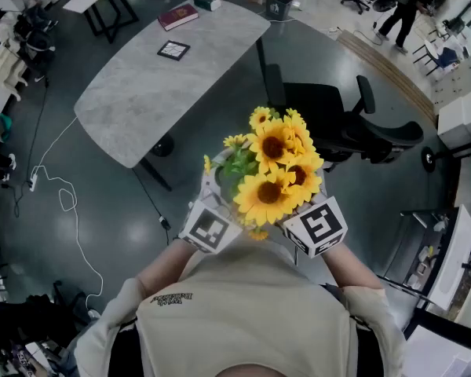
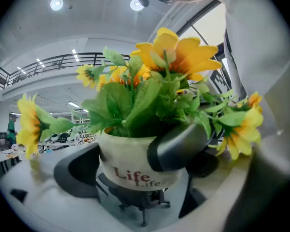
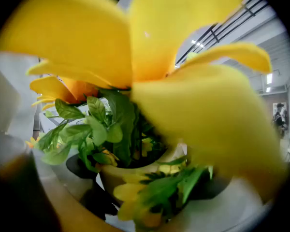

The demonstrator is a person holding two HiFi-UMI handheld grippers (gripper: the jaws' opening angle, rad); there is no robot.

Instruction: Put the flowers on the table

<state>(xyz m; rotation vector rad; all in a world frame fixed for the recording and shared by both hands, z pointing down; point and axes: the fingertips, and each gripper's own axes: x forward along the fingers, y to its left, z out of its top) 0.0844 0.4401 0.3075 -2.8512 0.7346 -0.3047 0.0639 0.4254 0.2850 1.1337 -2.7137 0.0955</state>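
Observation:
A white pot (image 2: 130, 170) printed "Life" holds yellow sunflowers (image 1: 276, 167) with green leaves. It hangs in the air in front of the person's chest, above the floor. My left gripper (image 2: 130, 168) has its jaws spread wide, with dark pads (image 2: 179, 149) against the pot's sides. My right gripper (image 3: 145, 178) also stands wide around the pot (image 3: 135, 170), and a large petal fills much of its view. In the head view the blooms hide both sets of fingertips. The grey marble table (image 1: 141, 93) stands ahead to the left, away from the pot.
A black office chair (image 1: 337, 124) stands just ahead on the right. On the table's far end lie a red book (image 1: 177, 16) and a small black frame (image 1: 173, 50). A white cable (image 1: 63, 203) trails over the dark floor at left.

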